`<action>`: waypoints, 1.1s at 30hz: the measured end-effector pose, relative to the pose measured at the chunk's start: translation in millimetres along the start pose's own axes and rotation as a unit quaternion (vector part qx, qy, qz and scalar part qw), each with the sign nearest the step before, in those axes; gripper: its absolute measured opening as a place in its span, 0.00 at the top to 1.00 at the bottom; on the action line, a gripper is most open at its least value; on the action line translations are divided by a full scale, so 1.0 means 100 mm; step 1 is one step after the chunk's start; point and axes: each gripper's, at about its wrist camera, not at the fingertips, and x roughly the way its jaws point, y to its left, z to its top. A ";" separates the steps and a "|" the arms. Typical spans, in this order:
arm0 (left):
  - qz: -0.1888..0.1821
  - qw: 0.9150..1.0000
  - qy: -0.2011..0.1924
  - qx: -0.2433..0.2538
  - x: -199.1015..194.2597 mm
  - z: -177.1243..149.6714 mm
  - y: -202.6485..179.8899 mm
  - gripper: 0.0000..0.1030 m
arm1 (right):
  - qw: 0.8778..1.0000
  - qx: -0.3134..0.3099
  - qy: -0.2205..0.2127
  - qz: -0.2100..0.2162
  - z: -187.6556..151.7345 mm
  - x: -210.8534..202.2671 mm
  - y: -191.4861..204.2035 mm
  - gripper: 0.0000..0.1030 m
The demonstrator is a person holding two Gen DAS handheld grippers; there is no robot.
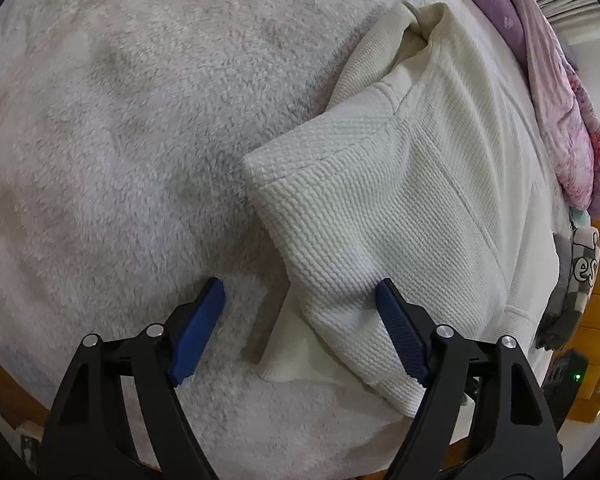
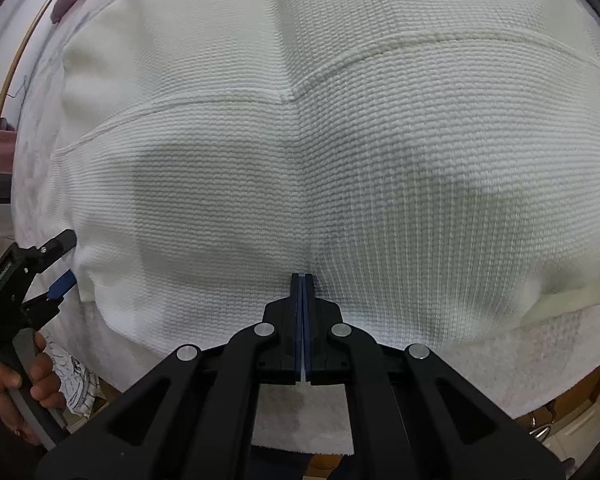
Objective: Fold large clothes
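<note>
Lying folded, the white garment (image 1: pixel 380 208) edges between the parted left tool (image 1: pixel 300 292); right tool (image 2: pixel 302 276) pinched together above it.

The garment (image 1: pixel 400 200) is cream-white with a waffle-knit texture, on a pale grey-white fleecy blanket (image 1: pixel 120 140). Both the left gripper (image 1: pixel 300 300) and the right gripper (image 2: pixel 302 280) are black with blue pads. At upper right, bedding (image 1: pixel 560 112) runs purple to mottled pink.

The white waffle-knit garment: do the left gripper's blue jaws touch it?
Touching. In the left wrist view, one blue pad of the left gripper presses into the white waffle-knit garment; the other stands off it.
</note>
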 end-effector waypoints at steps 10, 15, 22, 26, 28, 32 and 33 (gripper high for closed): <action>-0.042 0.998 0.045 0.022 0.05 -0.01 -0.13 0.86 | 0.997 -0.060 -0.051 -0.027 -0.06 -0.19 0.20 0.85; -0.084 0.996 0.028 -0.001 -0.22 -0.03 -0.11 0.93 | 0.978 -0.165 -0.125 -0.031 -0.25 -0.39 0.56 0.46; -0.128 0.992 0.022 0.009 -0.54 0.00 -0.32 0.93 | 0.909 -0.353 -0.220 0.011 -0.84 -0.38 1.38 0.32; -0.130 0.991 0.024 0.016 -0.60 0.01 -0.43 0.93 | 0.890 -0.397 -0.224 0.001 -0.89 -0.10 1.68 0.32; -0.141 0.990 0.030 0.008 -0.62 0.03 -0.38 0.94 | 0.884 -0.408 -0.228 -0.003 -0.85 -0.04 1.73 0.32; -0.152 0.988 0.038 0.004 -0.61 0.04 -0.37 0.94 | 0.883 -0.399 -0.247 -0.017 -0.74 0.03 1.90 0.32; -0.153 0.987 0.040 0.004 -0.61 0.05 -0.37 0.93 | 0.888 -0.389 -0.245 -0.014 -0.66 0.05 1.90 0.32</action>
